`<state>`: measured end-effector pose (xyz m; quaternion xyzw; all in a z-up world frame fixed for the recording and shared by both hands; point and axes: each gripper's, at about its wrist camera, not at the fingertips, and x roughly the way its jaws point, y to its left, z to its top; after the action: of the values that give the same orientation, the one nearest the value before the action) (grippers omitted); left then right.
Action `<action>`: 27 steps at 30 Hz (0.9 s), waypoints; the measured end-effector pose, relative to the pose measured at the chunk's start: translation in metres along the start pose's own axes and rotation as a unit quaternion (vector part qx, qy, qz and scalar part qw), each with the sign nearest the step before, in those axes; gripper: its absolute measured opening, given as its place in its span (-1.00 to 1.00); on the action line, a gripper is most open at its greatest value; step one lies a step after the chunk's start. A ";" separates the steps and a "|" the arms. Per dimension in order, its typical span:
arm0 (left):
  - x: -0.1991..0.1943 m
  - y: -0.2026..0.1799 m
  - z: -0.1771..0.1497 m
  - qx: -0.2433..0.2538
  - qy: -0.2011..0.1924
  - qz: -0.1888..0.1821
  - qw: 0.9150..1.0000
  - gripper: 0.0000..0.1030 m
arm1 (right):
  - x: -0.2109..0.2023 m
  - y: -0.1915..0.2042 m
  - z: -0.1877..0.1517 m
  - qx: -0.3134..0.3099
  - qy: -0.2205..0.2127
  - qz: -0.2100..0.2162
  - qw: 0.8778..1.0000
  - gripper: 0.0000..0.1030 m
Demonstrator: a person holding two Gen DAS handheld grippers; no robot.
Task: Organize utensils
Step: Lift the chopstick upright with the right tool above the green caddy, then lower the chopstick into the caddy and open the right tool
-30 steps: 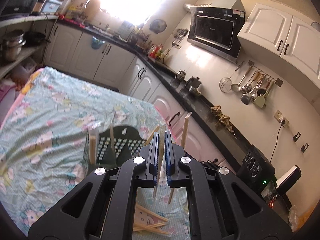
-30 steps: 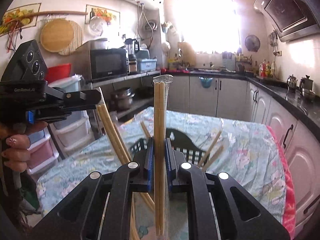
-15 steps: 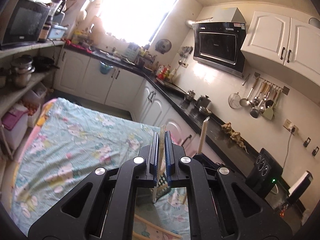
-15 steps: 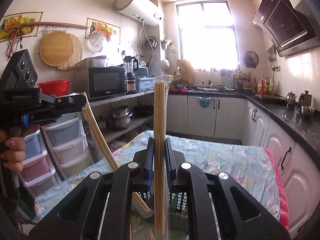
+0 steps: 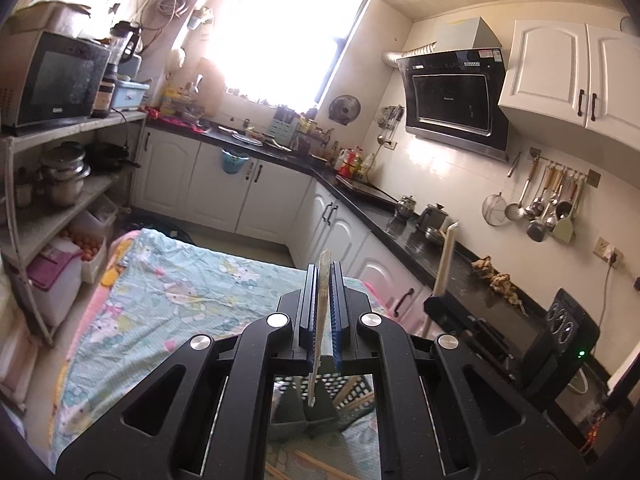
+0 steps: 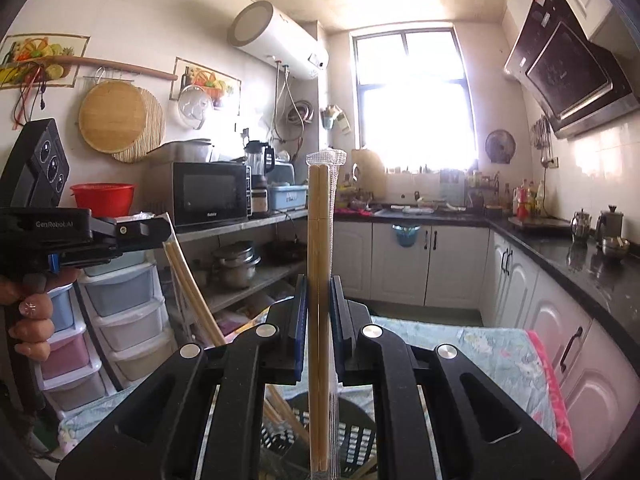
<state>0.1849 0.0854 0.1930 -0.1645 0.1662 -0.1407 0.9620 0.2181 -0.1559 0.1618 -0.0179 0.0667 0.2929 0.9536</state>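
Note:
My left gripper (image 5: 322,280) is shut on a wrapped pair of chopsticks (image 5: 321,312), held upright above the dark perforated utensil basket (image 5: 320,408). My right gripper (image 6: 318,300) is shut on another wrapped pair of chopsticks (image 6: 319,280), upright, over the same basket (image 6: 352,440). In the right wrist view the left gripper (image 6: 108,232) sits at the left with its chopsticks (image 6: 188,280) slanting down. The right gripper's chopsticks (image 5: 445,258) stand at the right of the left wrist view. More chopsticks (image 5: 312,464) lie on the cloth below.
The table has a blue patterned cloth (image 5: 168,300). White cabinets with a black counter (image 5: 400,220) run along the right. A shelf with pots and a microwave (image 5: 52,80) stands at the left, with plastic drawers (image 6: 124,320) below.
Both grippers have risen and tilted upward with their chopsticks. The basket has dropped to the bottom of both views, and more of the kitchen shows.

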 end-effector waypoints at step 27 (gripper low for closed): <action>0.032 0.006 -0.035 0.031 0.023 0.044 0.998 -0.94 | 0.035 -0.006 -0.041 -0.017 -0.037 -0.047 0.998 -0.79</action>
<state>0.2020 0.0714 0.1506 -0.1243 0.1906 -0.1074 0.9678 0.2455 -0.1447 0.1161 -0.0261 0.0259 0.2497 0.9676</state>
